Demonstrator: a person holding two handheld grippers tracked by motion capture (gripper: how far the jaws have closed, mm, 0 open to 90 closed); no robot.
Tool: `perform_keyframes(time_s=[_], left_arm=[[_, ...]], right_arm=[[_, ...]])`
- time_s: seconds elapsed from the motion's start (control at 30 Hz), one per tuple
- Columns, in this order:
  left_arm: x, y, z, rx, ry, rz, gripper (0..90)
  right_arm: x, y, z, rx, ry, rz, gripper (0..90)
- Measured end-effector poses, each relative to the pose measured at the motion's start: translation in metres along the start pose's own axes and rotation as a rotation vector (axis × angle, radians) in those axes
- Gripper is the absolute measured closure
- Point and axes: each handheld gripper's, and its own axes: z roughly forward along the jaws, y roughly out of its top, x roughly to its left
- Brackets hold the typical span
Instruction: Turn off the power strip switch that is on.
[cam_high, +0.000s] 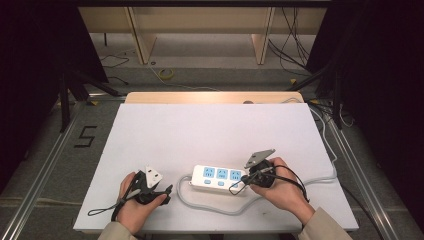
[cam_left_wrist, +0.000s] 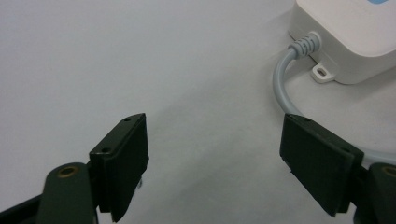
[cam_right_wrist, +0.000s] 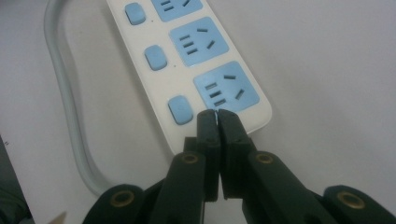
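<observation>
White worktop (cam_high: 210, 130), power strip (cam_high: 218, 178) at front centre, grey cord (cam_high: 210, 206) looping around it. Right gripper (cam_right_wrist: 217, 113) jaws closed together, over strip's end socket. Left gripper (cam_left_wrist: 215, 158) jaws wide open, empty, beside cord.

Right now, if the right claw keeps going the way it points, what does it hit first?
The power strip. The right claw is shut, its tips at the strip's near end beside the nearest blue socket; whether they already touch it is unclear, since depth is hard to read.

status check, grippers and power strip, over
Left gripper open, empty, beside the cord. Right gripper shut, tips over the power strip near end socket. Nothing in the way.
</observation>
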Motion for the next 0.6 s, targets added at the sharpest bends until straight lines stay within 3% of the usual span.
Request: perform_keyframes(time_s=[0.6], left_arm=[[0.001, 0.0, -0.001, -0.001, 0.001, 0.0, 23.5]], right_arm=[[-0.012, -0.011, -0.004, -0.009, -0.017, 0.045, 78.1]])
